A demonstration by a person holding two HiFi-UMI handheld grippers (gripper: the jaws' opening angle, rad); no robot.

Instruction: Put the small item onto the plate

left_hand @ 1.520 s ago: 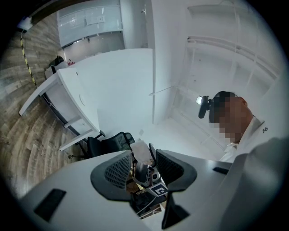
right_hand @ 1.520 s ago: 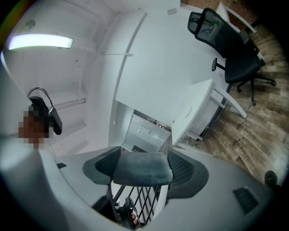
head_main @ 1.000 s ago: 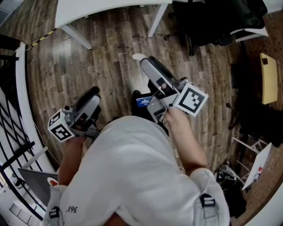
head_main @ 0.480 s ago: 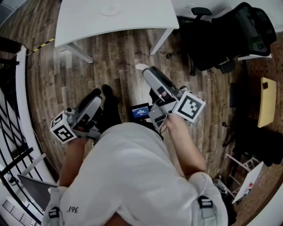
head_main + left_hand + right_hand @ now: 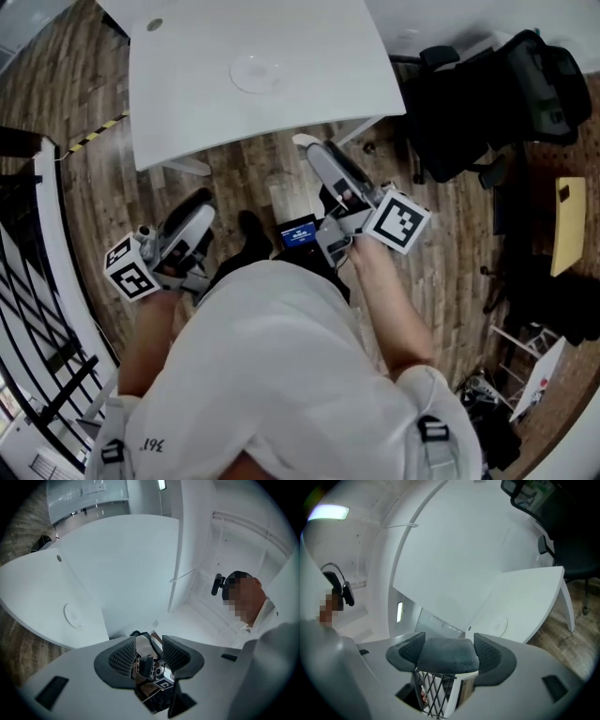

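Observation:
A round white plate [image 5: 255, 73] lies on the white table [image 5: 328, 56] ahead of me. It also shows in the left gripper view as the plate [image 5: 72, 616] and in the right gripper view as the plate [image 5: 499, 625]. My right gripper [image 5: 447, 644] is shut on a small dark grey padded item [image 5: 447, 654], which fills the gap between its pads. In the head view the right gripper [image 5: 305, 143] points at the table's near edge, short of the plate. My left gripper [image 5: 199, 199] hangs lower at the left over the floor. The left gripper [image 5: 149, 644] is open with nothing between its pads.
A black office chair [image 5: 487, 103] stands right of the table. A dark railing [image 5: 37, 309] runs down the left side. The floor [image 5: 103, 178] is wooden planks. A small dark hole [image 5: 155, 24] marks the tabletop. A device with a blue screen [image 5: 298, 232] sits at the person's waist.
The table and plate have come much closer in the head view as the person moved towards them. Both grippers keep their pose, and the right one still holds the item.

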